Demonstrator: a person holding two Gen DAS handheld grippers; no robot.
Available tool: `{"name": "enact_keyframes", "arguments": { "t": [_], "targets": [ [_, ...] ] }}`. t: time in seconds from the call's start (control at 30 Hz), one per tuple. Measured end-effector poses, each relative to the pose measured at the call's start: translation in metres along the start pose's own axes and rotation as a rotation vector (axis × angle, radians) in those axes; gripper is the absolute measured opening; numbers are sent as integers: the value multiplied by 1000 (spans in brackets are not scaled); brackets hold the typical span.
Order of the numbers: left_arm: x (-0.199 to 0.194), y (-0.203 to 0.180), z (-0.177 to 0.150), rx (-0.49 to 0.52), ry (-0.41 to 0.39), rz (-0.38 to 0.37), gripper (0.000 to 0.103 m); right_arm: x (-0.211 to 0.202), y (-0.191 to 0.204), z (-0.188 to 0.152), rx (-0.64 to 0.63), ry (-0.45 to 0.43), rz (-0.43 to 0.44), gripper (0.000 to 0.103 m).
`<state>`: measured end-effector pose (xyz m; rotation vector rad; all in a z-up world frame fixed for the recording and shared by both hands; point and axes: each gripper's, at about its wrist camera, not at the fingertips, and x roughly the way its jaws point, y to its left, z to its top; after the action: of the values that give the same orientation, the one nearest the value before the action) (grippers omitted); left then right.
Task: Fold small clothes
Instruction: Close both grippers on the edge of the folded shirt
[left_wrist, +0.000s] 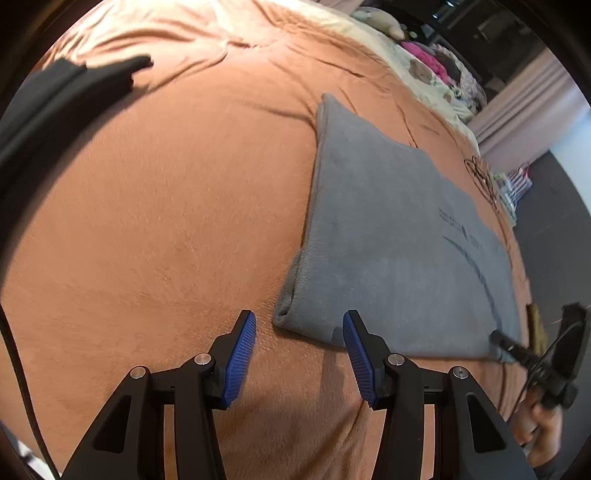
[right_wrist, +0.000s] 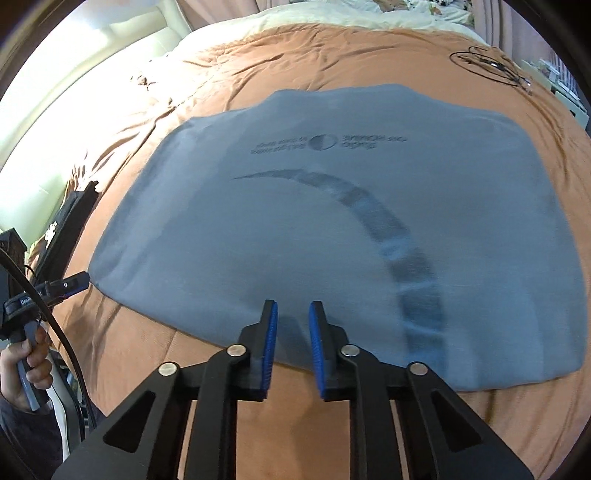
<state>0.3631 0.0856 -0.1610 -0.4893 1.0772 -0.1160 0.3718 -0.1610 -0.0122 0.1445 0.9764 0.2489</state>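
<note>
The left gripper hangs with jaws apart and empty over the near corner of the grey garment, seemingly lined up to pinch it. The right gripper, jaws narrowed with a gap and holding nothing, hovers at the garment's near hem. The garment lies flat on the orange blanket, ready for folding.

Both black plastic two-finger grippers, left and right, carry ribbed blue pads, silver pivot screws and black cables.
</note>
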Motion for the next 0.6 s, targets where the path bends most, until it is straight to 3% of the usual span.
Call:
{"name": "enact_keyframes", "arguments": {
  "t": [0.2,0.5,0.6],
  "targets": [
    [9,10,6,-82,23,-61,51,28,4,-6,-5,62,-29,5],
    [12,31,3,-303,58,-242,51,33,5,-6,3,59,-24,5],
    [10,28,2,-297,43,-247,51,32,6,-9,13,54,-10,5]
  ]
}}
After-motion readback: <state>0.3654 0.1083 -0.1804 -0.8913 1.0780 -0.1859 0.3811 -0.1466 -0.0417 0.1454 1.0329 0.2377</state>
